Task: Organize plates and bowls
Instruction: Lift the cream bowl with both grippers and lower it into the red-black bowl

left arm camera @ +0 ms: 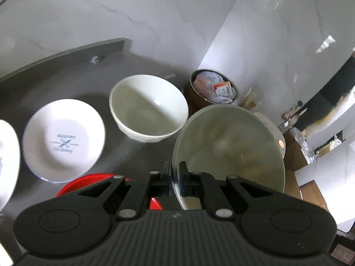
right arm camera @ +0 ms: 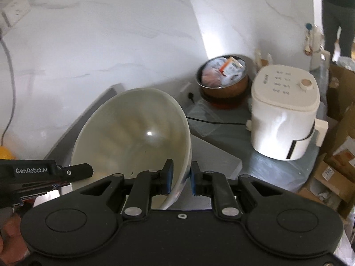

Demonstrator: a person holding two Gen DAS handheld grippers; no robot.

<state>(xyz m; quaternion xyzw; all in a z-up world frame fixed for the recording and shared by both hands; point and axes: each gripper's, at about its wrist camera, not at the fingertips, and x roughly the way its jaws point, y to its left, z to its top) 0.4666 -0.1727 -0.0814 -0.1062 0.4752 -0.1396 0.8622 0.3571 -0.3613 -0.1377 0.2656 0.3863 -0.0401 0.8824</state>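
A dark grey surface (left arm camera: 137, 155) under marble walls. My left tool (left arm camera: 175, 177) is nearly closed, pinching the rim of the held bowl (left arm camera: 228, 146); my right tool (right arm camera: 180, 177) straddles its opposite rim, seemingly clamped. The held bowl hangs tilted, mouth toward me, right of the white bowl (left arm camera: 148, 108). I judge nesting it there comes next: level it first.

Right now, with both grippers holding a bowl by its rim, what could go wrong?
1. The left gripper pinches only the thin rim of a tilted pale bowl, so it may slip or swing.
2. That bowl hangs close to the white bowl on the grey counter; lowering it carelessly could knock rims together.
3. The right gripper grips its own tilted bowl the same way, near the counter's edge, so a slip could drop it.
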